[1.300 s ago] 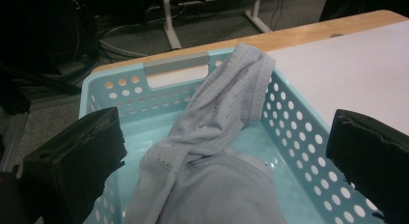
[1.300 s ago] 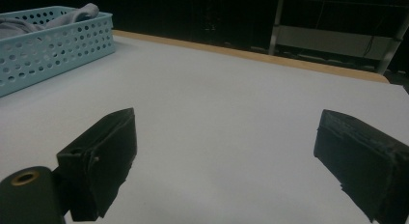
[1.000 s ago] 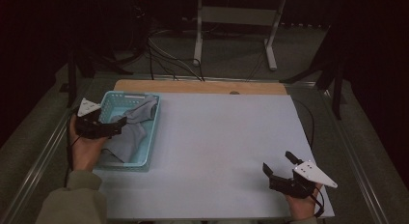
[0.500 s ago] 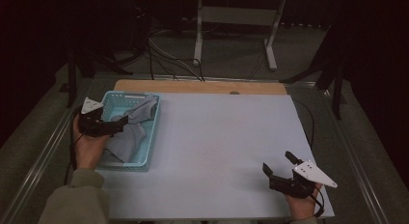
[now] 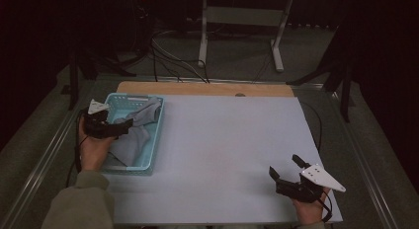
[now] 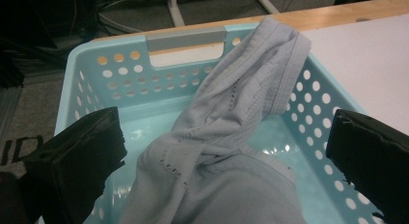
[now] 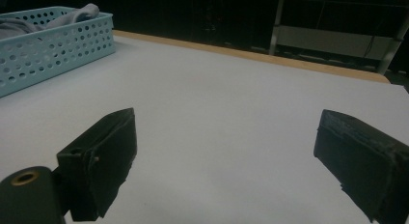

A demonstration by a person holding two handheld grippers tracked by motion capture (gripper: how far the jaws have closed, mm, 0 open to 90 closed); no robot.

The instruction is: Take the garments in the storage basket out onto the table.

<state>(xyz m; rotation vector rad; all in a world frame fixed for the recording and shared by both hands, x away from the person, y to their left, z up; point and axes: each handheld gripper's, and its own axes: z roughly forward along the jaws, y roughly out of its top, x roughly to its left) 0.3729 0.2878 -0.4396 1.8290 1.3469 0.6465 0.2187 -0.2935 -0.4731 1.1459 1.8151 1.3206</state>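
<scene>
Left claw [image 6: 226, 151] gapes apart over the grey cloth [image 6: 226, 137] in the blue basket [image 6: 87, 93]; right claw [image 5: 288, 169] gapes above the surface [image 5: 222, 140]

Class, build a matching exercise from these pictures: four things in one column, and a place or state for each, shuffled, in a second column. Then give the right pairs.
Things
1. grey cloth
2. basket
3. left gripper
4. right gripper

Places or states
A. open above bare white table, near right corner
B. light blue, perforated, at table's left edge
C. lies in the basket, draped over its rim
D. open above the basket, over the cloth

Pairs: 1-C, 2-B, 3-D, 4-A
</scene>
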